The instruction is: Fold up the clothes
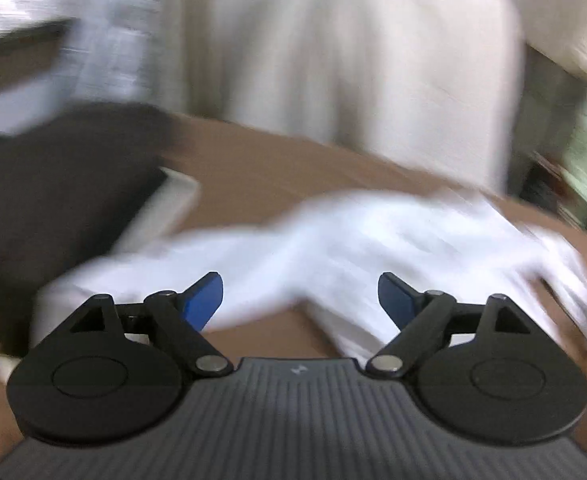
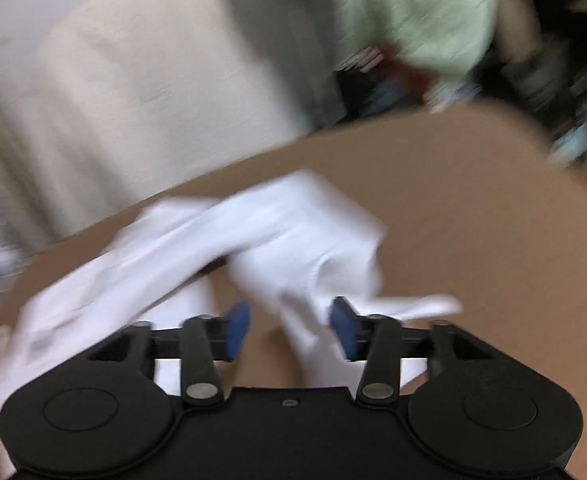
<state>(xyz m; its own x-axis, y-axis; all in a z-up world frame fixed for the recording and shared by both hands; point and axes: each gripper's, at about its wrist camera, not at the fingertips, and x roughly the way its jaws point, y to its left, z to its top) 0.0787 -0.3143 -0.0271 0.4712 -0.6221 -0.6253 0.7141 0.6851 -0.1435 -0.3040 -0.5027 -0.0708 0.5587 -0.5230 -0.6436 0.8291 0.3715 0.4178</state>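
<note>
Left wrist view: the left gripper [image 1: 300,300] stands open, nothing between its blue pads. A white garment [image 1: 373,248] lies crumpled across the centre of the brown worktop [image 1: 261,176]. Bare worktop remains above it, up to the far edge. A dark cloth [image 1: 61,184] at left is blurred.

Right wrist view: the right gripper [image 2: 289,332] is partly open, pads not pressing; a fold of the garment [image 2: 277,236] hangs between them. The worktop [image 2: 473,240] is bare at right, its edge curving at upper right. The background is smeared.

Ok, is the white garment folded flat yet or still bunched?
Still bunched: the white garment lies crumpled in uneven ridges on the brown table, no neat edges. Blur hides finer detail.
</note>
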